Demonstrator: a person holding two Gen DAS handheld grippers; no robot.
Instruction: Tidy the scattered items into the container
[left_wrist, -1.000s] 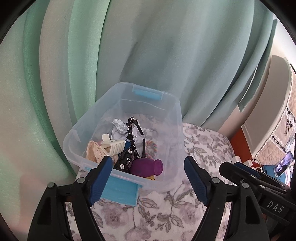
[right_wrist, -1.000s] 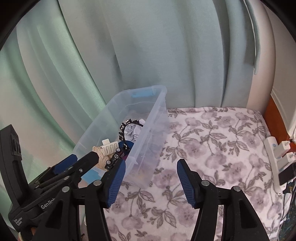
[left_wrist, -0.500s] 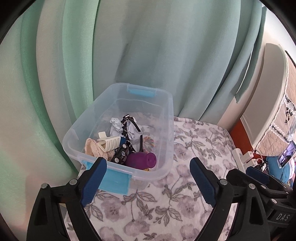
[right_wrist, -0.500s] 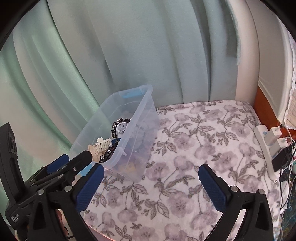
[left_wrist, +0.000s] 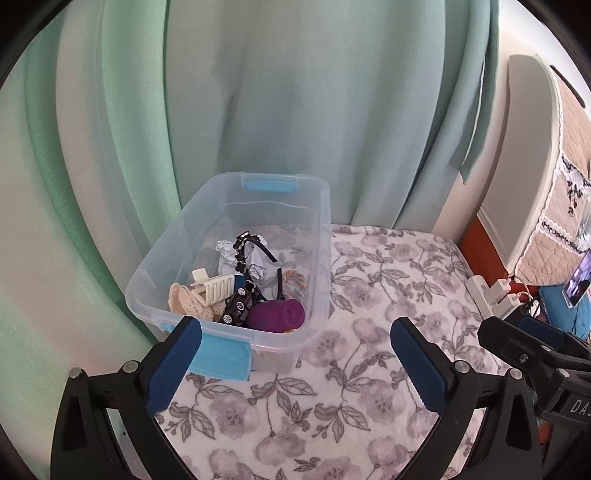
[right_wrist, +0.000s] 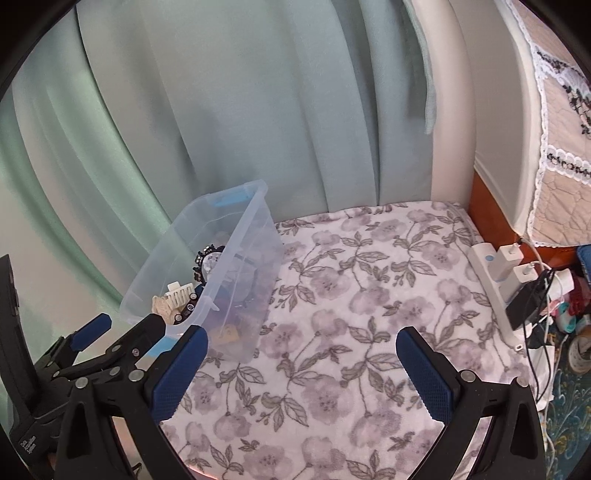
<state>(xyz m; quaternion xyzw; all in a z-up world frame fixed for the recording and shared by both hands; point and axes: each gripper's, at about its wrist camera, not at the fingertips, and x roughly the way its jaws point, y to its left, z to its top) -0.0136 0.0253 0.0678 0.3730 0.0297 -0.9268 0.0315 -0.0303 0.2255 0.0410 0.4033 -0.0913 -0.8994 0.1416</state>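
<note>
A clear plastic bin (left_wrist: 317, 236) with blue latches stands on the floral blanket (left_wrist: 388, 295) at the far left, against the curtain. In it lie a purple bottle (left_wrist: 275, 314), a white hair claw (left_wrist: 214, 286), a black toy car (left_wrist: 238, 308), a black flowered headband (left_wrist: 255, 254), crumpled foil and a cream lace piece. My left gripper (left_wrist: 295, 363) is open and empty, just in front of the bin. My right gripper (right_wrist: 303, 373) is open and empty over the blanket, to the right of the bin (right_wrist: 240, 258).
A green curtain (left_wrist: 295, 92) hangs behind the bin. A white power strip (right_wrist: 495, 280) with chargers and cables lies along the blanket's right edge. A padded headboard with a lace cover (right_wrist: 554, 129) stands at the right. The left gripper also shows in the right wrist view (right_wrist: 110, 339).
Both grippers have pulled back from the bin and their jaws have opened wider. The bin and its contents have not moved.
</note>
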